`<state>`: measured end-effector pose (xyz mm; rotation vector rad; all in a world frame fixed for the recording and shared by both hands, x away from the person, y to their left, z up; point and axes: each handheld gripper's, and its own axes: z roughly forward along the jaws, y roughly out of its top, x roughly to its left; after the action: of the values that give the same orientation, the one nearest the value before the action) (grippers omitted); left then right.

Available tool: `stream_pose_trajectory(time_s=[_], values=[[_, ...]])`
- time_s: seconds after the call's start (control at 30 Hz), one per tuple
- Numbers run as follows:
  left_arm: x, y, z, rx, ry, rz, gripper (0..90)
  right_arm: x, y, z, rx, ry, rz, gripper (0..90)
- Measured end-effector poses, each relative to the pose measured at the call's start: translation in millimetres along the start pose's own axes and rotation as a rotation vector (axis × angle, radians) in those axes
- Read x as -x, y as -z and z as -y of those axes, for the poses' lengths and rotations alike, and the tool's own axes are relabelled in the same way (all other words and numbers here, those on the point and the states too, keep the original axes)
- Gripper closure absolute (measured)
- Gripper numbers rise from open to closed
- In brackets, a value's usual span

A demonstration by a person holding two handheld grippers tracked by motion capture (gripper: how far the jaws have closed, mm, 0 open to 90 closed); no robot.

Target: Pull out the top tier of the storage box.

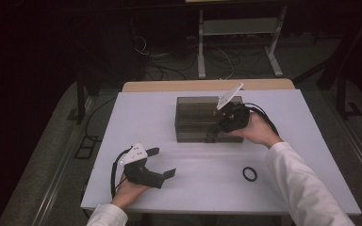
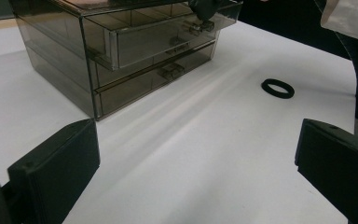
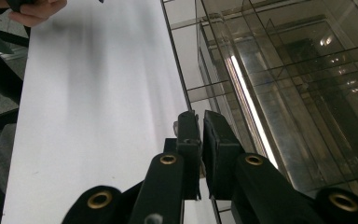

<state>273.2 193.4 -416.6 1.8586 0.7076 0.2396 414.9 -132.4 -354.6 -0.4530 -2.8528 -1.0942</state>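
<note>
left gripper (image 1: 162, 162) jaws wide apart | right gripper (image 1: 215, 131) jaws pinched (seemingly gripping something)

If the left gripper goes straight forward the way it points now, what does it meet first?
Probably nothing soon: the open left gripper faces bare white table, passing between the smoky drawer box and the black ring. Depth is uncertain.

One white table (image 1: 202, 183) is present. One smoked transparent drawer cabinet (image 1: 193, 117) stands on its far middle part. Two drawers are counted on the cabinet's near face in the left gripper view: one upper drawer (image 2: 163, 39), partly pulled out, and one lower drawer (image 2: 154, 79), flush. Each drawer carries one small handle. The upper drawer shows several compartments; the exact number cannot be told. One black ring (image 1: 250, 173) lies on the near right part of the table. Two hand-held grippers are counted: one left gripper (image 1: 162, 162) and one right gripper (image 1: 217, 128).
</note>
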Motion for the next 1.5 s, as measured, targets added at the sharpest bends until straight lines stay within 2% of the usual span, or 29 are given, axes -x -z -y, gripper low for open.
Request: stream_pose_trajectory(time_s=[0.97,1.5], values=[[0.0,-0.4,0.1,-0.002,-0.001,0.000,0.0,-10.0,-0.2,4.4,-0.003,0.027,-0.018,84.2],[0.2,-0.7,0.2,-0.004,-0.002,0.001,0.0,-13.7,-0.5,7.3,-0.004,0.021,-0.027,83.8]])
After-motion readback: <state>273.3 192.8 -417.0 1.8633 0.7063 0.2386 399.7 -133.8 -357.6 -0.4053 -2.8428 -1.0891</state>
